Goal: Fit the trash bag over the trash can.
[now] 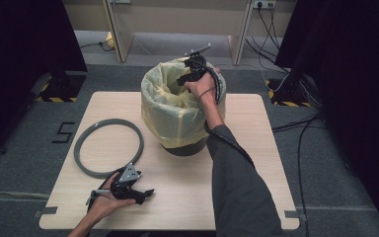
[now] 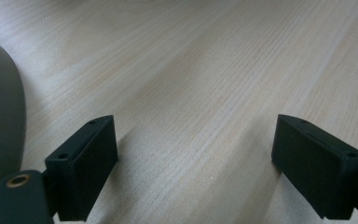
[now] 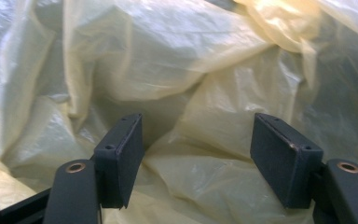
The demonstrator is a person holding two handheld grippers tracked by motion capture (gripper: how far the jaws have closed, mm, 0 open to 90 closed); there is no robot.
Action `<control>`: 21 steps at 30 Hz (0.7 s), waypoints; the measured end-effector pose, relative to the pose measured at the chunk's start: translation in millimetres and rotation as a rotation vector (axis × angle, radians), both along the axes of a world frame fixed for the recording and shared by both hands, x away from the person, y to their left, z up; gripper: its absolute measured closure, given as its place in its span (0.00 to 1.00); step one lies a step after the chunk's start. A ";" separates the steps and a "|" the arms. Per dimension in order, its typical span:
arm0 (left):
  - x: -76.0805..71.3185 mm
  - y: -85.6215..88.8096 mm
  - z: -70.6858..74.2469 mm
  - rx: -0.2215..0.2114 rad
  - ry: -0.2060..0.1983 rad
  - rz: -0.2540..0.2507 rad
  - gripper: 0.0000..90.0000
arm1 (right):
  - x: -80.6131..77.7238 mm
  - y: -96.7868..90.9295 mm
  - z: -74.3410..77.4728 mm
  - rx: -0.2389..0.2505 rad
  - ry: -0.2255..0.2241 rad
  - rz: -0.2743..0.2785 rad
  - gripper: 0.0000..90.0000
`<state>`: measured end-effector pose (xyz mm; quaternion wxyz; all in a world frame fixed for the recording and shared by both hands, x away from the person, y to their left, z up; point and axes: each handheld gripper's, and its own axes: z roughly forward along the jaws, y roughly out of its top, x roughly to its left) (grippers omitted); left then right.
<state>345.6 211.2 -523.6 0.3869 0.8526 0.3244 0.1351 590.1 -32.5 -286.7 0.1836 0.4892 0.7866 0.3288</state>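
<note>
L tool (image 1: 145, 194) open, wood table (image 1: 256, 163) | crinkly yellow bag (image 1: 170, 106) | grey ring (image 1: 108, 147)

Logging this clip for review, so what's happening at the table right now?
A person is lining a dark bin with a yellow bag. The right tongs reach into the bag's mouth at its far rim, jaws open with crumpled plastic ahead of them. The left tongs rest open on the table near a grey ring, holding nothing.
</note>
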 end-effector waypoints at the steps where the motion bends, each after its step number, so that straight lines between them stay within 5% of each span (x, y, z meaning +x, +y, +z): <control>1: 0.0 0.0 0.0 0.000 0.000 0.000 0.14 | -0.6 1.7 0.7 0.009 -0.007 0.002 0.38; 7: 0.0 0.0 0.0 0.000 0.000 -0.001 0.14 | -8.6 25.0 13.5 0.063 -0.076 0.071 0.39; 15: -0.1 0.0 0.0 0.001 0.000 -0.001 0.14 | -11.4 60.7 1.3 0.042 -0.039 0.150 0.39; 21: -0.2 0.0 0.0 0.001 0.000 -0.001 0.14 | -12.7 68.2 -1.0 0.053 -0.026 0.162 0.39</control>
